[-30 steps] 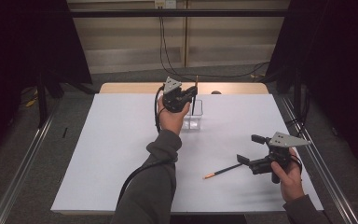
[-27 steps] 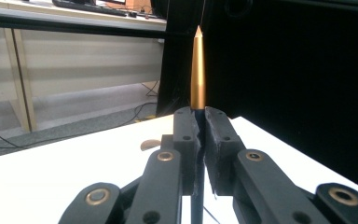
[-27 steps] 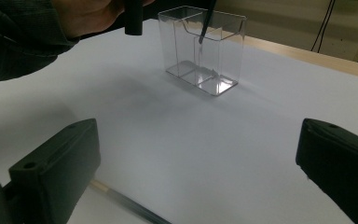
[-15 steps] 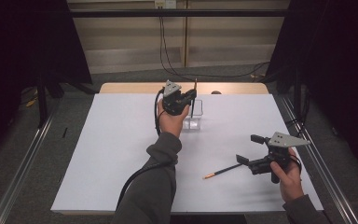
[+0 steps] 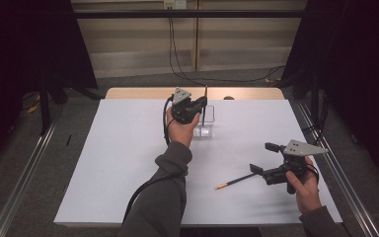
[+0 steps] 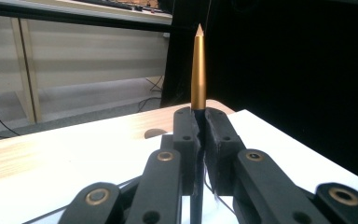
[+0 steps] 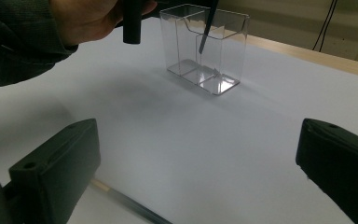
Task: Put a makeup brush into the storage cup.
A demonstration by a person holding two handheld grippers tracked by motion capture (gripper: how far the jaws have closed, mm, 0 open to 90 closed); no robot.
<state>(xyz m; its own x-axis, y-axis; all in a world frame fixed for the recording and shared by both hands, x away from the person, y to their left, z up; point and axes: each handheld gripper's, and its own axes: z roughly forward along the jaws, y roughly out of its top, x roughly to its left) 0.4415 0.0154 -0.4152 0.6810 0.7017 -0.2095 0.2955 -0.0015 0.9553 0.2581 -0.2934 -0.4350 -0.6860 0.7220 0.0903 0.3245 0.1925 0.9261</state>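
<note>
While our left gripper (image 5: pixel 201 103) hovers at the far side of the table (image 5: pixel 118 163), its jaws are clamped tight on a pen (image 5: pixel 205 106), and we hold that pen upright. In the left gripper view the gold, pointed end of the pen (image 6: pixel 198 70) rises straight up out of the closed pads, with the dark shaft running down between them. From the right gripper view we see the pen's dark lower tip (image 7: pixel 206 28) dipping into the clear plastic holder (image 7: pixel 209 46), inside the taller rear compartment; we cannot tell whether the tip touches the bottom. From above, that holder (image 5: pixel 208 129) stands on the white sheet just beside our left hand (image 5: pixel 181 131), close to the wooden strip at the far edge.

Over on the near right, our right gripper (image 5: pixel 260 158) sits low over the table with its jaws spread wide and nothing between them. In its own view the two black pads stand far apart at the left and right edges of the picture, with bare white surface in the gap. A second pen (image 5: pixel 236 181) lies flat on the sheet, its orange tip pointing toward the near edge and its dark end running up under the right gripper. In the right gripper view a stretch of that second pen (image 7: pixel 130 203) shows just by the left pad; whether they touch, we cannot tell.
</note>
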